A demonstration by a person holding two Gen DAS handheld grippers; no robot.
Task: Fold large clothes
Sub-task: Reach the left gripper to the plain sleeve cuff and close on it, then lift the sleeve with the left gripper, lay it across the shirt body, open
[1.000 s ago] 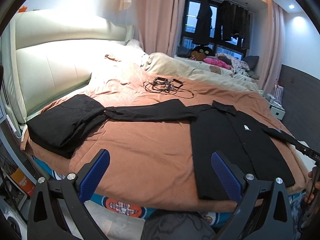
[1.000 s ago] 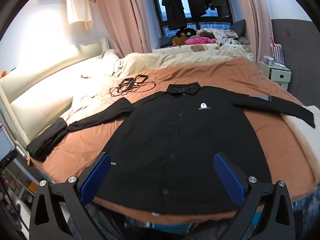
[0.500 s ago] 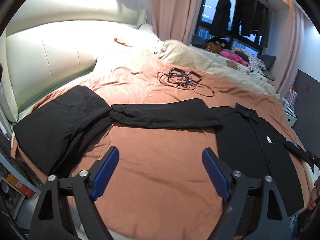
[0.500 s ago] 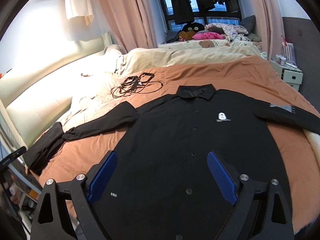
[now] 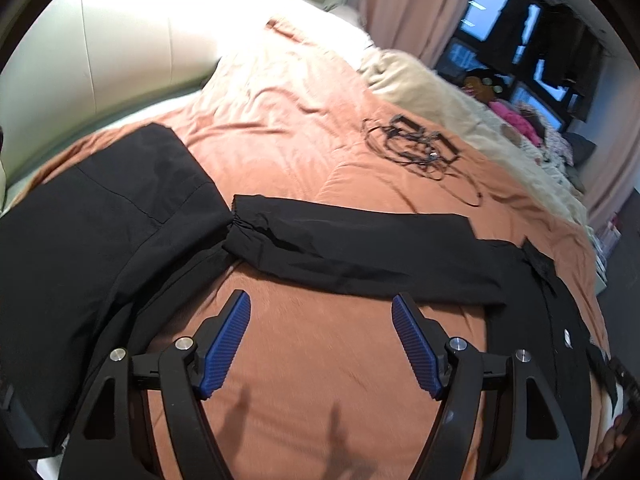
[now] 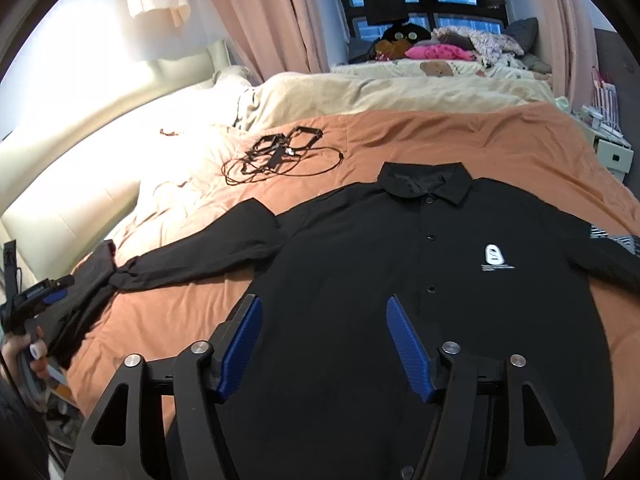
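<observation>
A large black button-up shirt (image 6: 400, 280) lies flat, front up, on the orange bed cover (image 6: 500, 144). It has a white chest logo (image 6: 494, 256). Its long left sleeve (image 5: 352, 252) stretches out toward a folded black garment (image 5: 100, 220) at the bed's left edge. My left gripper (image 5: 320, 308) is open and empty, just above the cover, a little short of that sleeve. My right gripper (image 6: 322, 312) is open and empty over the shirt's lower front. The left gripper also shows at the left edge of the right wrist view (image 6: 36, 294).
A tangle of black cables (image 6: 276, 152) lies on the cover beyond the shirt's collar; it also shows in the left wrist view (image 5: 416, 148). A cream headboard (image 5: 100, 52) runs along the left. A beige duvet (image 6: 380, 92) and toys lie at the far side. A nightstand (image 6: 608, 148) stands at the right.
Both grippers have moved forward and lower over the bed. The left one has come close to the outstretched sleeve; the right one now hangs over the shirt's front. Both stay open.
</observation>
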